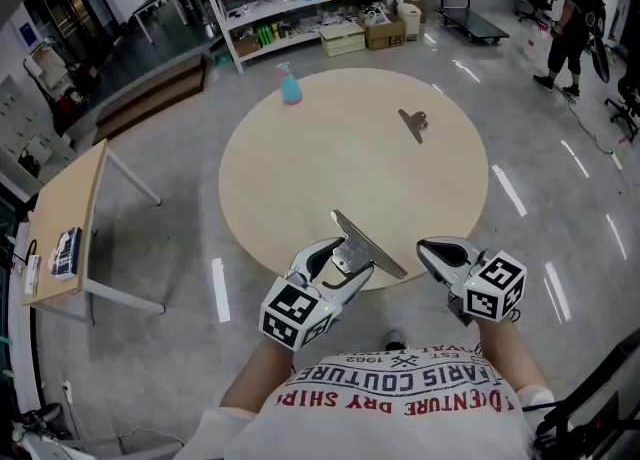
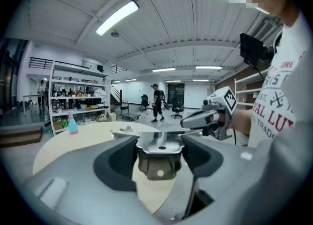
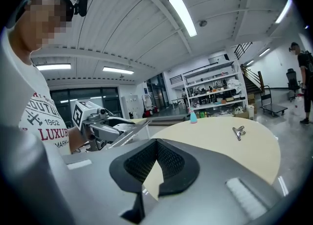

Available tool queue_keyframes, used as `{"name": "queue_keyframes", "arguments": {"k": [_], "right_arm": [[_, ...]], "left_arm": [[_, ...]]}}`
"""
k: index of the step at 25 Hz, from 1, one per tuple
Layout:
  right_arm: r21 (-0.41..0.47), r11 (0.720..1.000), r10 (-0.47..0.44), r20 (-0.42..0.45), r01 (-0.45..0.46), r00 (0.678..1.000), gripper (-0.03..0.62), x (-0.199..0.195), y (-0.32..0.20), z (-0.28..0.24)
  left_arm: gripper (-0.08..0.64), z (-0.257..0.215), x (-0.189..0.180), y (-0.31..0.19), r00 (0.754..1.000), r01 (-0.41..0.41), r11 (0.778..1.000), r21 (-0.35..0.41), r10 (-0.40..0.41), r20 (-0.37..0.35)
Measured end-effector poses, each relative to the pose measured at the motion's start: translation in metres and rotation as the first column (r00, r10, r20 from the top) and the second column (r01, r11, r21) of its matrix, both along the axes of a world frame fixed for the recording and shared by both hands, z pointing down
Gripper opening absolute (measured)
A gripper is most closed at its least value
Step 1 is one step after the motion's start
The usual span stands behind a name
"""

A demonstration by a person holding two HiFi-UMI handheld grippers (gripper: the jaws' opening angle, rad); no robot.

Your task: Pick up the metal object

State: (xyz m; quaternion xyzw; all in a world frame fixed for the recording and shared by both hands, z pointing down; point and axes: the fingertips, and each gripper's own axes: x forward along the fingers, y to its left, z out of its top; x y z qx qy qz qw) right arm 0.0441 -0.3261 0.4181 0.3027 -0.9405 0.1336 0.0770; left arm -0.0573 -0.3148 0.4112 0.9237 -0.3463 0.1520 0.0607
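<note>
Pick-up judged complete: left hand-held gripper [image 1: 342, 260] clamps the metal object [image 1: 375, 248] above the table's [image 1: 330, 158] near edge, right hand-held gripper [image 1: 428, 248] closed and empty; next move calls for a steady hold.

Polished, smooth metal object [image 1: 368, 246]; left gripper [image 1: 340, 256] of matt grey plastic; matt, pale wood-look tabletop [image 1: 330, 148]; glossy grey floor [image 1: 560, 178].

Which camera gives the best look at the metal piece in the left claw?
The head view: the metal piece shows its full length from above, a long flat strip sticking out of the left claw. The left gripper view shows it close but foreshortened between the jaws. The right gripper view catches it only edge-on, from the side.
</note>
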Motion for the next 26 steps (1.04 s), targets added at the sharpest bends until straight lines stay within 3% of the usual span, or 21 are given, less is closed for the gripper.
{"name": "queue_keyframes", "arguments": {"k": [26], "right_arm": [[-0.008,1.0,-0.007,-0.021,0.007,1.0,0.0,0.004,0.011,0.0]], "left_arm": [[0.282,0.0,0.011,0.007,1.0,-0.027,1.0,0.008,0.027,0.017]]}}
